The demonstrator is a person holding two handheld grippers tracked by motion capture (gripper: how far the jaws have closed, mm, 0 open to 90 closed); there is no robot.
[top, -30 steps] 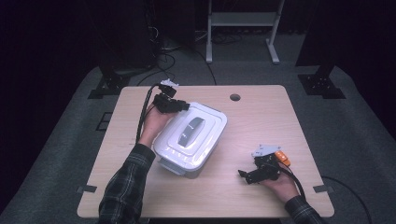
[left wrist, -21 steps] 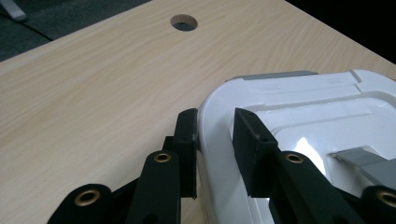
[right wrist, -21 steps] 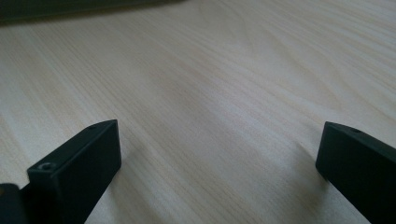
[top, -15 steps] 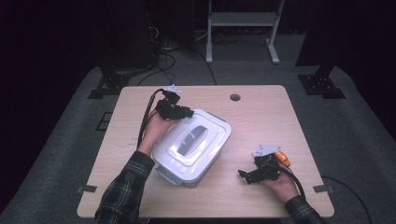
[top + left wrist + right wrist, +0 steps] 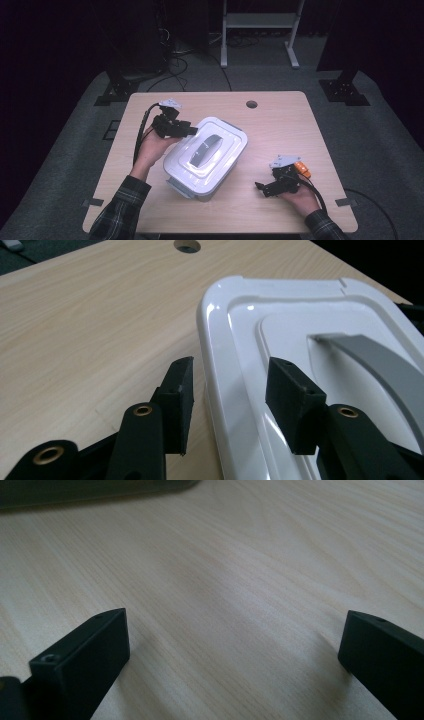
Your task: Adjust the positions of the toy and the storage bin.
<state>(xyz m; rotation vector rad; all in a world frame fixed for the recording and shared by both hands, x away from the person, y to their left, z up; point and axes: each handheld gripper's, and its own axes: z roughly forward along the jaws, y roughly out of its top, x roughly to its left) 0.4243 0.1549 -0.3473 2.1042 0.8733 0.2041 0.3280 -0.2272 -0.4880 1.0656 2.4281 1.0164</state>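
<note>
A white lidded box (image 5: 206, 156) with a grey handle (image 5: 204, 149) sits at an angle near the middle of the wooden table (image 5: 280, 125). The left gripper (image 5: 187, 131) is at the box's far left corner; its jaws have just been opening and now straddle the lid's rim (image 5: 220, 370), their pads off it. The right gripper (image 5: 261, 188) rests on the table well apart from the box, jaws wide and holding nothing.
</note>
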